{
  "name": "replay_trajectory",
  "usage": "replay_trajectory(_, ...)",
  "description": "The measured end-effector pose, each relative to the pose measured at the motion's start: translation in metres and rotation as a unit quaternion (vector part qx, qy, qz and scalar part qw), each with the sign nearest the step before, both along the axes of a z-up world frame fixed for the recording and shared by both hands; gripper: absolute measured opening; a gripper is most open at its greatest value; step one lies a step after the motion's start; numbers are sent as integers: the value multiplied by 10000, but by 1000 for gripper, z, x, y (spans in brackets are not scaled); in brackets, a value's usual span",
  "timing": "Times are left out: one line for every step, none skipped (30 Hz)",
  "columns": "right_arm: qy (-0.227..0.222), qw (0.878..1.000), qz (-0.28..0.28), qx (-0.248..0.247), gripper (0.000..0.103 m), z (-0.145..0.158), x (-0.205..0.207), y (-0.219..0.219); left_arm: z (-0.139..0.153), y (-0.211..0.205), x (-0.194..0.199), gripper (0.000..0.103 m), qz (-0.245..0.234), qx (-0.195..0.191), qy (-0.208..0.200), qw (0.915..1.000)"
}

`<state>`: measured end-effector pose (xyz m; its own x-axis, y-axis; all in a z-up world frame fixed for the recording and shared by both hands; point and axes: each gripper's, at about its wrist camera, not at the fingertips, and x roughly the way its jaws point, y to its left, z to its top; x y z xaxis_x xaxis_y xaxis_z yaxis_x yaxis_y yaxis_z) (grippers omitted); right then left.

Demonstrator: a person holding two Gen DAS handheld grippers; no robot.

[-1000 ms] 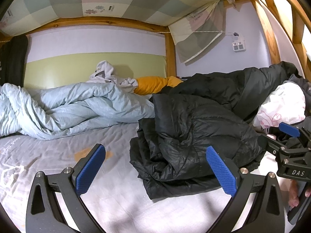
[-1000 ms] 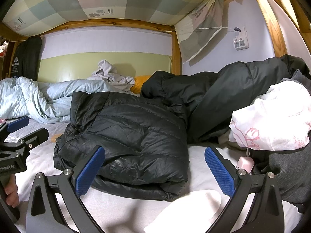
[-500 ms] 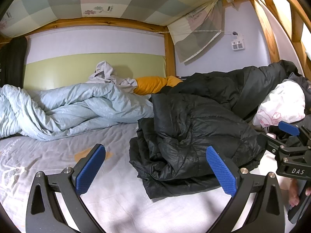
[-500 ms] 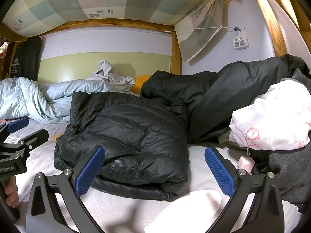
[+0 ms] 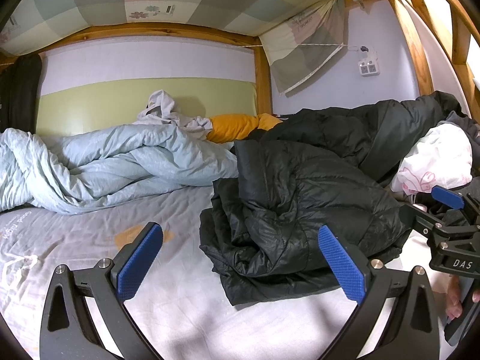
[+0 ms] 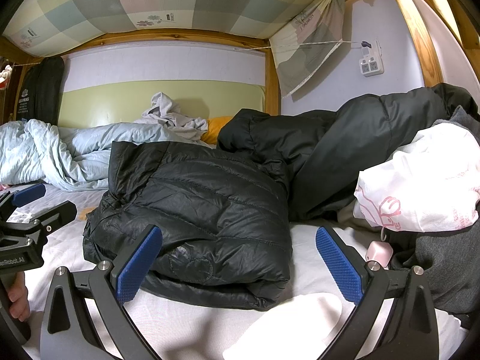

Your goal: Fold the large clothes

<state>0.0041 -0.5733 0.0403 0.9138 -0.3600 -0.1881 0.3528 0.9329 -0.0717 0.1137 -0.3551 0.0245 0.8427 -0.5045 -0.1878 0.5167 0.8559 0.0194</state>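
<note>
A black puffer jacket (image 6: 207, 219) lies folded into a thick bundle on the bed (image 5: 168, 309), in the middle of the sheet. In the right wrist view its near folded edge sits just beyond the right claw (image 6: 238, 265), whose blue pads stand wide apart and hold nothing. In the left wrist view the same jacket (image 5: 297, 216) shows its looser, crumpled end, with layers spilling toward the near left. The left claw (image 5: 240, 262) is likewise spread open and empty, hanging over the sheet with its right pad in front of the jacket's near edge.

Each claw appears in the other's view only in part: the right one at the far right edge of the left view, the left one at the left edge of the right view, each cut off by the frame. A few fingertips (image 6: 18, 300) of the person's hand show beneath it; the rest is hidden.

Behind the jacket a second dark coat (image 6: 354, 138) is heaped against the wall, its shape hard to make out. A white plastic bag (image 6: 420, 186) rests on grey clothing at the right. A pale blue duvet (image 5: 99, 165) is bunched at the far left, with an orange pillow (image 5: 237, 126) mostly hidden behind it.
</note>
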Motion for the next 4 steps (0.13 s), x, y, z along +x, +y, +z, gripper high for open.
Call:
replay_trajectory(1,10000,0,-1,103,0,0,0,0,0,0,103,2,-4,11,10000)
replay_trajectory(3,10000,0,0,103,0,0,0,0,0,0,103,5,-4,21,10000)
replay_trajectory(4,10000,-1,1,103,0,0,0,0,0,0,103,7,-1,26,10000)
replay_trajectory(5,10000,-1,2,103,0,0,0,0,1,0,103,7,1,31,10000)
